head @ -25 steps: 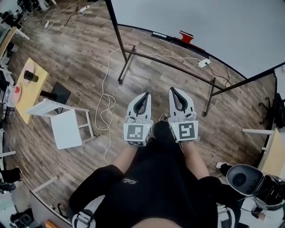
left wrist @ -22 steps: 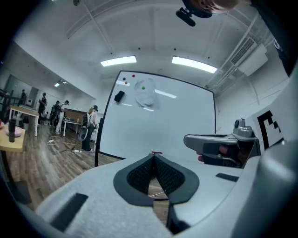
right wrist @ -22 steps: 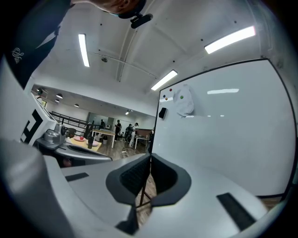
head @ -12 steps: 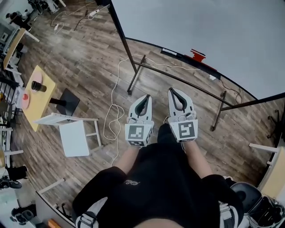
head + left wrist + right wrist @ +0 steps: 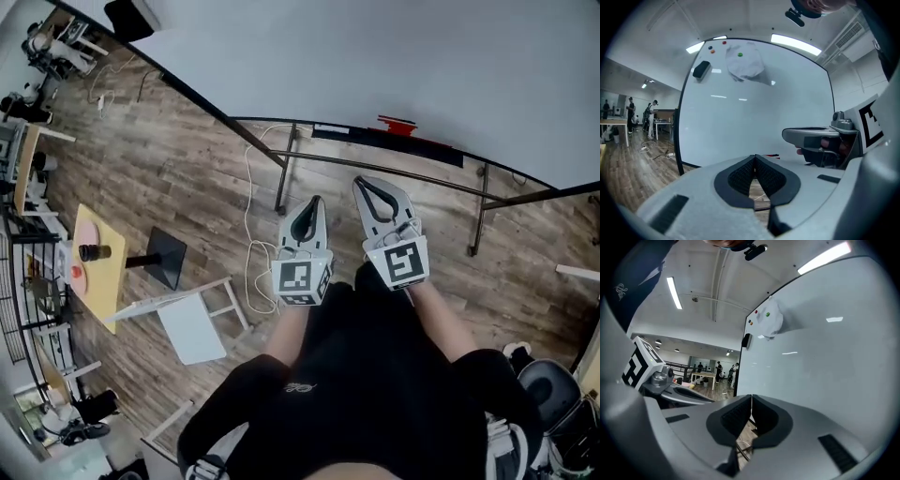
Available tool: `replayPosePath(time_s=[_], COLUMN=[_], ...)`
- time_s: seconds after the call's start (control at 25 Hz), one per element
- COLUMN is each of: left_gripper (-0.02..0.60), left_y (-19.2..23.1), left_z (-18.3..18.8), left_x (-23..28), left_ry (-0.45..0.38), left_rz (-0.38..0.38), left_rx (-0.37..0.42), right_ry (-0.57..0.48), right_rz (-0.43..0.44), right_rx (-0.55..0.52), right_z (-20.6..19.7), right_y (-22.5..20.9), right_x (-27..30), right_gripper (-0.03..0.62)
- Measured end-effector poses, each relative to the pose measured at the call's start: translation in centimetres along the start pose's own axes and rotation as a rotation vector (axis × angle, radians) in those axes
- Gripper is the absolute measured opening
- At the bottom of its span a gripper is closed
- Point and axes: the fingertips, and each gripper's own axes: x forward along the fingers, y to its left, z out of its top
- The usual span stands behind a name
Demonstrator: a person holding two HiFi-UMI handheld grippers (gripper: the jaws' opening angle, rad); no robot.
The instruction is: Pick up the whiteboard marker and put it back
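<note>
Whiteboard (image 5: 394,56) has come closer; left gripper (image 5: 314,200) and right gripper (image 5: 362,182), jaws pressed together, hover near its lower edge.

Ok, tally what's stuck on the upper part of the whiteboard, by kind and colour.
Blue magnet: 1
Red magnet: 1
Green magnet: 1
Black eraser: 1
White crumpled cloth: 1
Total: 5
</note>
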Motion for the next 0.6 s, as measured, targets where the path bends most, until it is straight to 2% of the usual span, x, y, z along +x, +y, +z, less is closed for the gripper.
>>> replayPosePath(time_s=[0.24, 0.44, 0.6], left_gripper=[0.007, 0.008, 0.008], left_y=[-0.2, 0.4, 0.7], left_z=[-0.1, -1.0, -1.8], left_x=[5.6, 10.1, 13.8], left_ry=[0.089, 0.190, 0.251], left_rz=[-0.091, -0.196, -0.313], left_rx=[0.069, 0.234, 0.367], right_ry=[0.035, 0.066, 0.107], right_rz=[-0.062, -0.113, -0.206], right_rx=[0.054, 0.074, 0.093], right_z=[-2.1, -3.7, -5.3], right_y=[-4.4, -6.4, -8.4], right_x=[1.8, 3.8, 5.0], right_gripper=[0.003, 0.003, 0.003])
